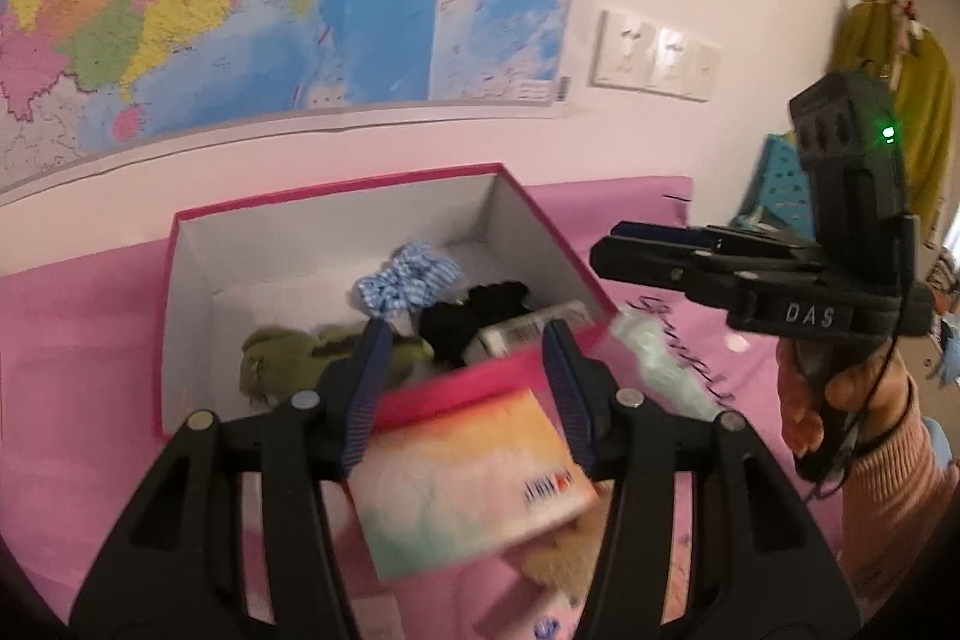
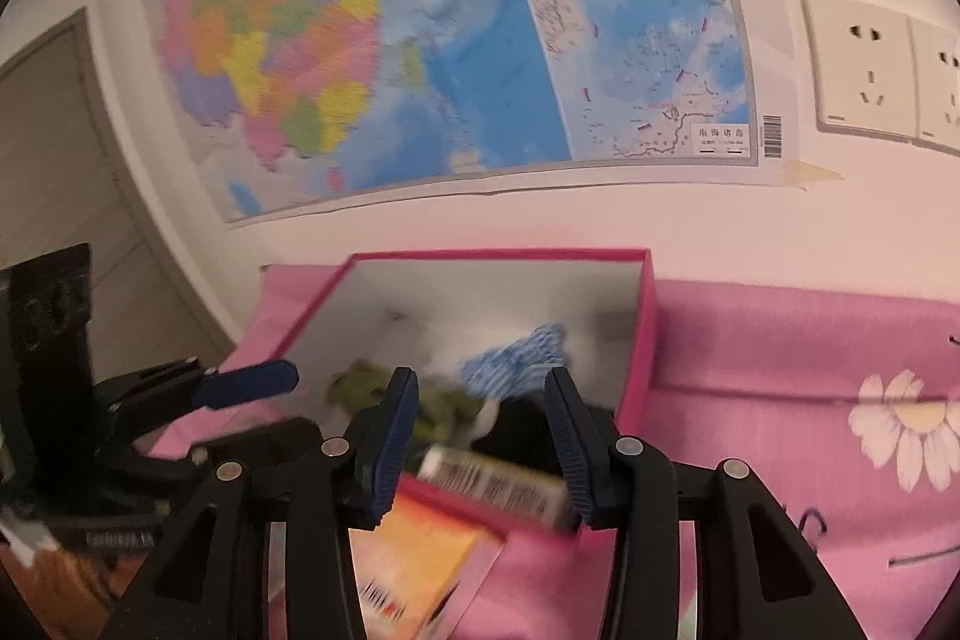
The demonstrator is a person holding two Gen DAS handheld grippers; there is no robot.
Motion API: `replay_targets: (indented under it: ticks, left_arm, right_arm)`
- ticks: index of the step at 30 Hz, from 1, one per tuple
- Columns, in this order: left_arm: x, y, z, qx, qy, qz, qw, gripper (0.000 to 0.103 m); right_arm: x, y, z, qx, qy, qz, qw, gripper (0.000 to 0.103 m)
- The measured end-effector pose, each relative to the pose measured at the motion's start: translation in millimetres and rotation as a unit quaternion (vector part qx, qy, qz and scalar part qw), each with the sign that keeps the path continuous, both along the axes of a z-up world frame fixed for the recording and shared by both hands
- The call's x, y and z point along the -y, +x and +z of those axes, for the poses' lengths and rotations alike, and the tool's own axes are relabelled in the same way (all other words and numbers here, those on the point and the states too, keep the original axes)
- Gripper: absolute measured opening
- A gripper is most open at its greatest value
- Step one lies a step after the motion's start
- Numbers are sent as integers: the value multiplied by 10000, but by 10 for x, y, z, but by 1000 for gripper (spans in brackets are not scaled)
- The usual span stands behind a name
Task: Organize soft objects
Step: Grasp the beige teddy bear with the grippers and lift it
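A pink box point(image 1: 480, 385) with a white inside stands on the pink cloth; it also shows in the right wrist view point(image 2: 639, 340). Inside lie a blue-white striped scrunchie point(image 1: 408, 280) point(image 2: 516, 361), a black scrunchie point(image 1: 474, 316), a green soft item point(image 1: 282, 358) point(image 2: 372, 382) and a small barcoded white pack point(image 1: 528, 328) point(image 2: 498, 487). My left gripper point(image 1: 465, 388) is open over the box's near wall, a rainbow-coloured pack point(image 1: 468, 478) below it. My right gripper point(image 2: 483, 439) is open above the box's near edge. In the left view, the right gripper point(image 1: 636, 250) hovers to the right of the box.
A pale green wrapped item point(image 1: 654, 358) lies on the pink cloth point(image 2: 780, 358) right of the box. A map point(image 2: 450, 28) and wall sockets point(image 2: 870, 70) are on the wall behind. A tan fuzzy item point(image 1: 564, 556) lies under the rainbow pack.
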State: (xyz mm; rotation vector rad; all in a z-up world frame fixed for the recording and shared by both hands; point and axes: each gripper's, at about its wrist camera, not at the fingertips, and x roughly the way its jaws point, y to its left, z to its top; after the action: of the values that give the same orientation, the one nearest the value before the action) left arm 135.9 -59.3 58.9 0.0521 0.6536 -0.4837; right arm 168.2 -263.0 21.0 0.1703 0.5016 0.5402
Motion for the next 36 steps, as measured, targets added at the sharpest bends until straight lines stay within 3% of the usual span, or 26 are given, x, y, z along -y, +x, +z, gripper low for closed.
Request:
replay_targets:
  ticks: [6, 10, 17, 20, 23, 31, 34, 36]
  left_arm:
    - [-187, -388, -127, -168, -131, -54, 9998, 61]
    - [-150, -576, -337, -437, -9, -119, 9990, 61]
    - [-20, -764, -712, -963, 113, -201, 9951, 67]
    - [42, -811, -827, -1195, 95, -281, 9924, 67]
    - [80, -833, -874, -1276, 77, -345, 9912, 67]
    - [179, -759, -1027, -1706, -9, -538, 9839, 67]
    - [177, -695, -1079, -1876, -47, -532, 9808, 55]
    - [183, -667, -1096, -1936, -30, -542, 9796, 54]
  right_arm:
    - [82, -450, -128, -134, 110, 355, 9992, 50]
    - [94, -633, -407, -499, -5, 416, 9979, 54]
    - [228, -681, -1027, -1411, 140, 109, 9898, 56]
    - [303, -674, -1194, -1663, 286, -57, 9856, 64]
    - [328, -676, -1299, -1829, 493, -35, 9819, 64]
    - [195, -622, -1342, -1877, 876, 269, 9779, 66]
    - [168, -609, -1371, -1874, 997, 318, 9767, 66]
    - [170, -616, -1369, -1833, 1047, 329, 9769, 61]
